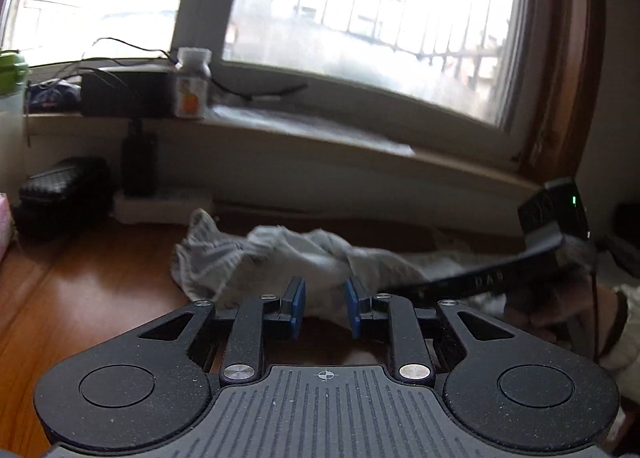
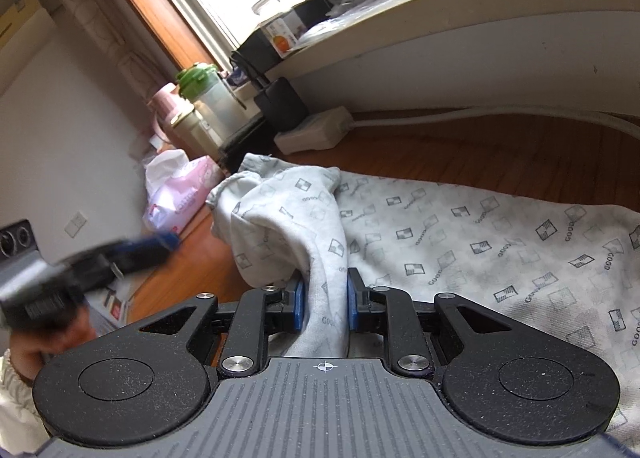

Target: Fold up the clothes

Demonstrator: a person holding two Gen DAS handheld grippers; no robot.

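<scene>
I see right gripper point(image 2: 325, 298) clamped on bunched grey garment point(image 2: 460, 234); left gripper point(image 1: 325, 308) parted, gripping nothing, over wooden table point(image 1: 100, 258).

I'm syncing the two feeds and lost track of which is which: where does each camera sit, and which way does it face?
Left wrist: sits on the left gripper, facing the window and sill across the wooden table; its open fingers are empty, and the right gripper's device and a hand enter at right.
Right wrist: sits on the right gripper, facing along the table toward the left wall; its fingers are shut on the patterned grey garment, and the blurred left gripper and a hand show at left.
Shared: the garment, table, sill and orange-labelled bottle.
</scene>
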